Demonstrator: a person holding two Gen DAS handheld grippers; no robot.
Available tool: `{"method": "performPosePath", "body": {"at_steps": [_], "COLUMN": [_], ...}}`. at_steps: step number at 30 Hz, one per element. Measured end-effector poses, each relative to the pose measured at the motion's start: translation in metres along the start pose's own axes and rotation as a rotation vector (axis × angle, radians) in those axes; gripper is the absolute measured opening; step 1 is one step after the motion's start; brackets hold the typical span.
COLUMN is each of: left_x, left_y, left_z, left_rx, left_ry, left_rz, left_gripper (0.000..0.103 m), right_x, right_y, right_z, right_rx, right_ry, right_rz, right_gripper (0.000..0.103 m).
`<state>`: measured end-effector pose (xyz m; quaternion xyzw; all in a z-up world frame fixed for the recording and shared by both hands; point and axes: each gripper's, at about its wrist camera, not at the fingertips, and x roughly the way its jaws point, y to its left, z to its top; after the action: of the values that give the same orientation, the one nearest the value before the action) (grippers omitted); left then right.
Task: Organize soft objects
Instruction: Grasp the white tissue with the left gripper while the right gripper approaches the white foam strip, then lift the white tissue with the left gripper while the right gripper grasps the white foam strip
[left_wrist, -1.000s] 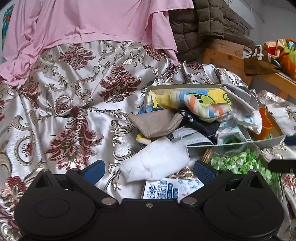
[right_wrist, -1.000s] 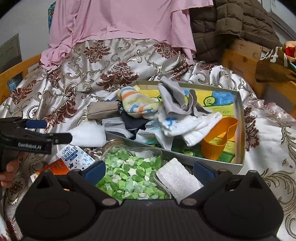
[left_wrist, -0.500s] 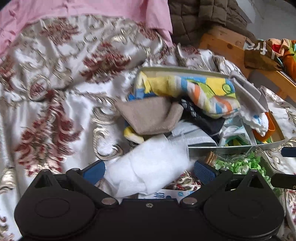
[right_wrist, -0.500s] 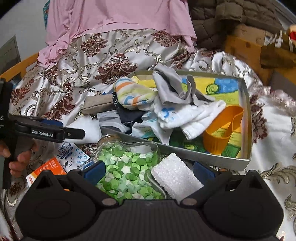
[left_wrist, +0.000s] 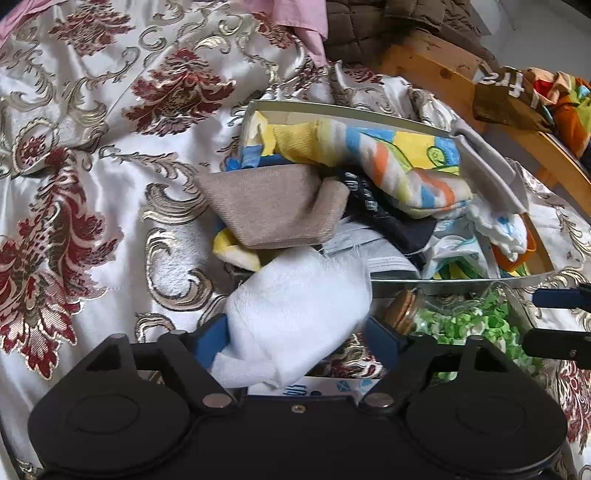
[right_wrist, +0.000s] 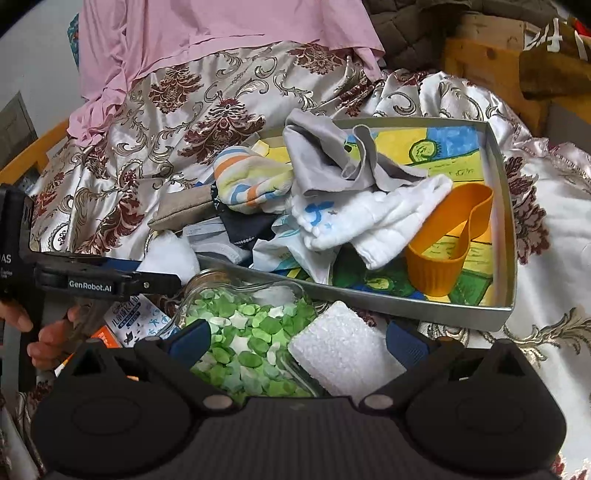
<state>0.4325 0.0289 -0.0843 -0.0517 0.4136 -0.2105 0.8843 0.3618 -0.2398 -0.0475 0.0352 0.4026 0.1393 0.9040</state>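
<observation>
Far left: brocade bedspread (left_wrist: 92, 192), cream with red and gold scrollwork, bare cloth from the left edge to the tray's near-left corner, the widest open stretch in the left wrist view; a pink garment (right_wrist: 207, 44) lies over its far side. Left gripper (left_wrist: 295, 336): blue fingers (left_wrist: 208, 338) spread about the width of a white fluffy cloth (left_wrist: 299, 314), which sits between them; the left finger touches the cloth's edge, the right finger (left_wrist: 382, 341) stands just beside it, and a firm grip cannot be told. The cloth lies on the bedspread against the tray's near-left corner, over a printed packet (right_wrist: 135, 315). Metal tray (right_wrist: 508, 229): shallow, grey rim, printed floor in yellow, blue and green. Its left half is heaped past the rim: tan folded cloth (left_wrist: 273, 206) overhanging the left edge, striped sock (right_wrist: 247, 177), dark sock (left_wrist: 384, 221), grey cloth (right_wrist: 325, 158), white quilted cloth (right_wrist: 376, 218). An orange band (right_wrist: 450, 240) stands on edge right of the heap; the far-right corner shows bare floor. Near the tray's front rim: a glass jar (right_wrist: 251, 332) of green and white paper stars, lying on its side, cork toward the left, touching a white foam block (right_wrist: 343, 350) on its right. Right gripper (right_wrist: 295, 341): wide open, holding nothing, fingers either side of jar and block. Far right: wooden frame (left_wrist: 436, 70).
</observation>
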Motion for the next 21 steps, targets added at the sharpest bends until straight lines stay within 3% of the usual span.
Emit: {"method": "performPosePath", "body": {"at_steps": [3, 7, 15, 21], "left_x": [0.001, 0.006, 0.011, 0.011], "left_y": [-0.006, -0.010, -0.013, -0.012], "left_z": [-0.001, -0.002, 0.000, 0.003], "left_rx": [0.026, 0.036, 0.057, 0.075], "left_ry": [-0.006, 0.022, 0.039, 0.037], "left_rz": [-0.006, -0.047, -0.047, -0.059], "left_gripper": [0.074, 0.058, 0.058, 0.048], "right_x": [0.001, 0.002, 0.007, 0.009], "right_y": [0.000, 0.000, -0.001, 0.000], "right_z": [0.000, 0.000, 0.000, 0.000], "right_rx": [0.003, 0.017, 0.051, 0.058], "right_ry": [0.002, 0.007, 0.024, 0.035], "right_rz": [0.003, 0.012, 0.045, 0.063], "right_gripper": [0.103, 0.103, 0.103, 0.103]}}
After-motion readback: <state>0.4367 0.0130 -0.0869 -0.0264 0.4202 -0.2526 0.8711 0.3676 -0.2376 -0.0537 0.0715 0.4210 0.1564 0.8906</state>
